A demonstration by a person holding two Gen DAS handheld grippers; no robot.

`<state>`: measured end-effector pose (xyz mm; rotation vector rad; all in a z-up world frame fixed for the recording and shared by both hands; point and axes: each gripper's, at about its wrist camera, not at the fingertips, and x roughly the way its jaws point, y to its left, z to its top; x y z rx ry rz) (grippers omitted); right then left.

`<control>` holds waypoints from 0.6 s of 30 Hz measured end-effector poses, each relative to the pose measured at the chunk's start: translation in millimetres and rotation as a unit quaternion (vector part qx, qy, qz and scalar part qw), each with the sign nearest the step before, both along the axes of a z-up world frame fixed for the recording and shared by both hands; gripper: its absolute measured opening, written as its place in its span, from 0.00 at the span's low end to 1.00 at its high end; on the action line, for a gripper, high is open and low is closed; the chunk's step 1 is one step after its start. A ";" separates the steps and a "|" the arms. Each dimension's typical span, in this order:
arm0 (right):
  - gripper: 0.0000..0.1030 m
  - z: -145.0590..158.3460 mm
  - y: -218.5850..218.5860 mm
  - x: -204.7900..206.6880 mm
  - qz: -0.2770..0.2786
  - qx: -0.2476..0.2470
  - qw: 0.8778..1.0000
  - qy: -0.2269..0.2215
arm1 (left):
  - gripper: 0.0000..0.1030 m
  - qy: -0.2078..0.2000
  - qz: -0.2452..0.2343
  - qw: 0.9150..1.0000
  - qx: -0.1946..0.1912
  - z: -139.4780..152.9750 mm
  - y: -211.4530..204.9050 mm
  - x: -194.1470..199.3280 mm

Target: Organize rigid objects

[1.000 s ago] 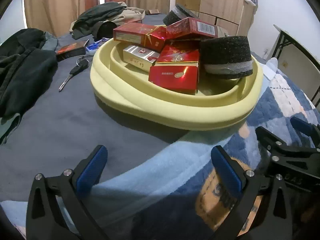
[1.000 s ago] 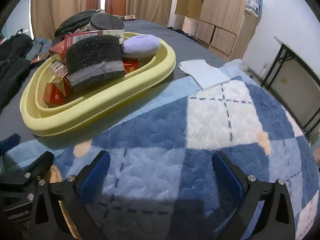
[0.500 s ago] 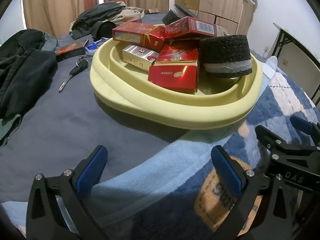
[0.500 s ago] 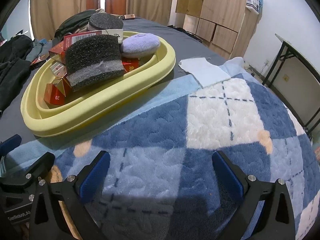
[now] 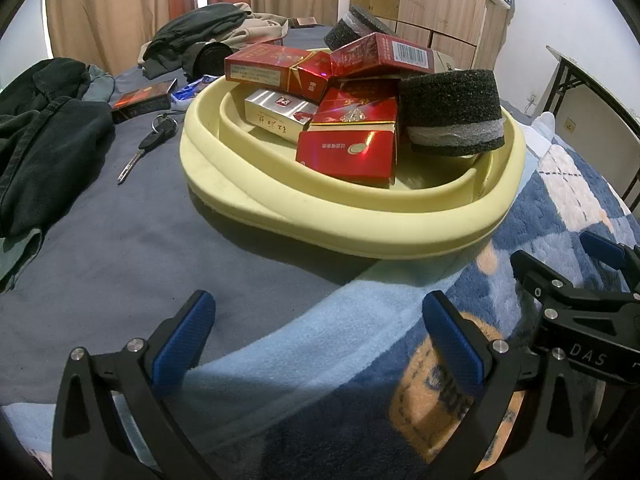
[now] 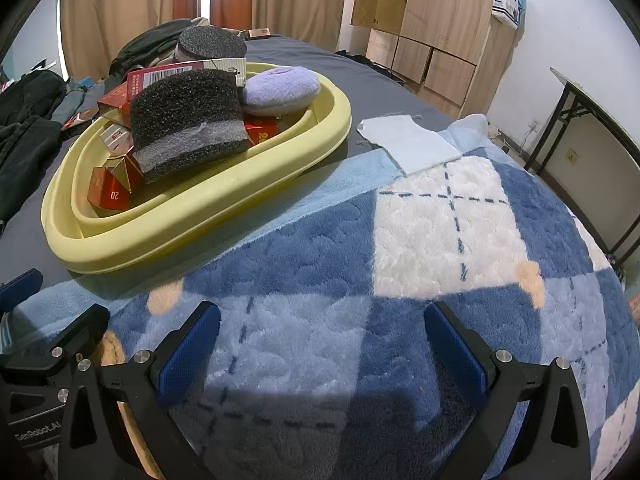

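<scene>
Both your left gripper (image 5: 316, 316) and right gripper (image 6: 320, 326) hang spread and empty near the bed's edge, since the yellow basin (image 5: 360, 224) already holds the boxes (image 5: 348, 152)

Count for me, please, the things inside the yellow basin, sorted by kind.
Black sponges: 2
Purple pad: 1
Silver box: 1
Red boxes: at least 4; the pile may hide more
Total: at least 8
</scene>
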<state>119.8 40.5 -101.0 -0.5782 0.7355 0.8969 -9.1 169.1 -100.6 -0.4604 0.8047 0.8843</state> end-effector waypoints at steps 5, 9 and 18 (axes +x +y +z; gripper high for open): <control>1.00 -0.1 0.2 -0.2 0.000 0.000 1.000 0.000 | 1.00 0.000 0.000 1.000 0.000 0.0 0.1 -0.2; 1.00 -0.3 0.6 -0.1 0.000 0.000 1.000 -0.001 | 1.00 0.000 0.000 1.000 0.000 0.3 0.1 0.6; 1.00 0.0 0.3 -0.6 0.000 -0.001 1.000 -0.001 | 1.00 0.000 0.000 1.000 0.000 -0.3 0.1 0.1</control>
